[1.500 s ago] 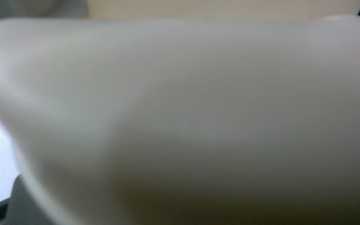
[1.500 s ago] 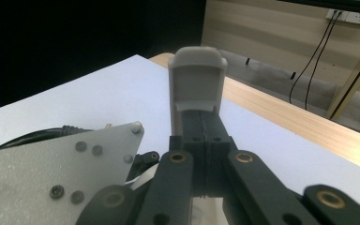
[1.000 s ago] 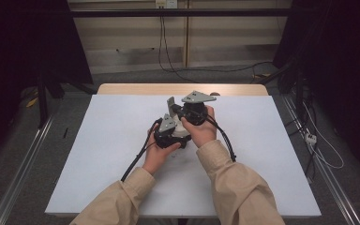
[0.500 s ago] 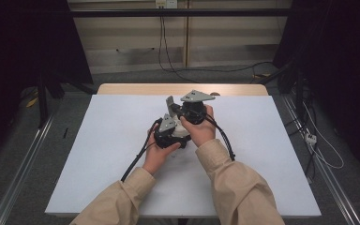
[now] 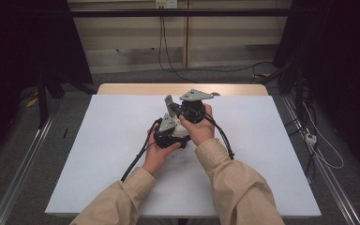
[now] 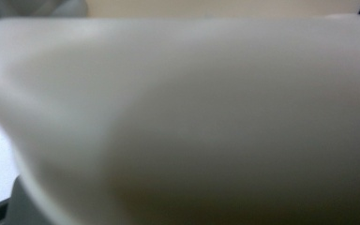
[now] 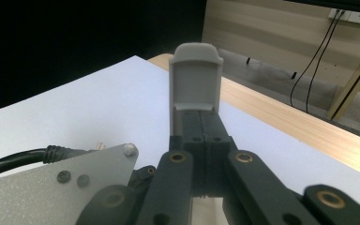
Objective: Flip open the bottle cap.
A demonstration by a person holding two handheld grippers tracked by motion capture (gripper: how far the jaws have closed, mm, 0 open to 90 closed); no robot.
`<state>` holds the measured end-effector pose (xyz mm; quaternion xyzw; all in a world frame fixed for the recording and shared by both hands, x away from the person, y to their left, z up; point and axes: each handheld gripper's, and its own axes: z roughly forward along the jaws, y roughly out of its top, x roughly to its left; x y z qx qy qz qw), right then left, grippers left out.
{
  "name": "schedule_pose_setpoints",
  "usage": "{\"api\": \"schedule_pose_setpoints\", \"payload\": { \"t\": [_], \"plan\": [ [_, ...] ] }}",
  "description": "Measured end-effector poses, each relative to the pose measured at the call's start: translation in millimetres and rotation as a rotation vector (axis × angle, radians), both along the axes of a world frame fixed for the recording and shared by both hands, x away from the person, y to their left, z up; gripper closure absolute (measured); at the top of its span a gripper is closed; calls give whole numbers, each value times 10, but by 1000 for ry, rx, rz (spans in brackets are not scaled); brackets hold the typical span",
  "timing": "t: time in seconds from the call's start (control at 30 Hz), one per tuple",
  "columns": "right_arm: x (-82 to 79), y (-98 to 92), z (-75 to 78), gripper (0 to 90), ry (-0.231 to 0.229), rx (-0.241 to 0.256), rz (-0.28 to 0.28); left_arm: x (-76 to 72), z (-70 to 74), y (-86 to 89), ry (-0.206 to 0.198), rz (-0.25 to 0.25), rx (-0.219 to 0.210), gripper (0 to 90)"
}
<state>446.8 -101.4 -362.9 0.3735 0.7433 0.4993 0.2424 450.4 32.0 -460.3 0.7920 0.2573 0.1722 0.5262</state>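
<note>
White table [image 5: 98, 154], two handheld grippers [image 5: 180, 117]

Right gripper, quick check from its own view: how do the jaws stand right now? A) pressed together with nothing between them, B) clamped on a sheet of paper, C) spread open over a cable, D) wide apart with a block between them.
A: in the right gripper view, the right gripper has its two black jaws meeting along one seam under the grey tip, with nothing between them, above the white table.
</note>
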Motion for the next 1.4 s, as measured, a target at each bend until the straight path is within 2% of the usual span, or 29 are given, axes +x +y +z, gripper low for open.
{"api": "schedule_pose_setpoints", "payload": {
  "t": [0.57,0.6,1.03,1.4],
  "plan": [
    [42,15,-12,900,0,0,5,11,1,6,-8,-5,7,186],
    [45,12,-14,900,-1,0,4,1,-2,-1,1,2,-2,186],
    [66,19,-22,900,3,5,3,-1,-2,-2,0,3,0,186],
    [97,40,-31,900,3,-7,9,-1,-3,-3,1,5,-1,186]
  ]
}}
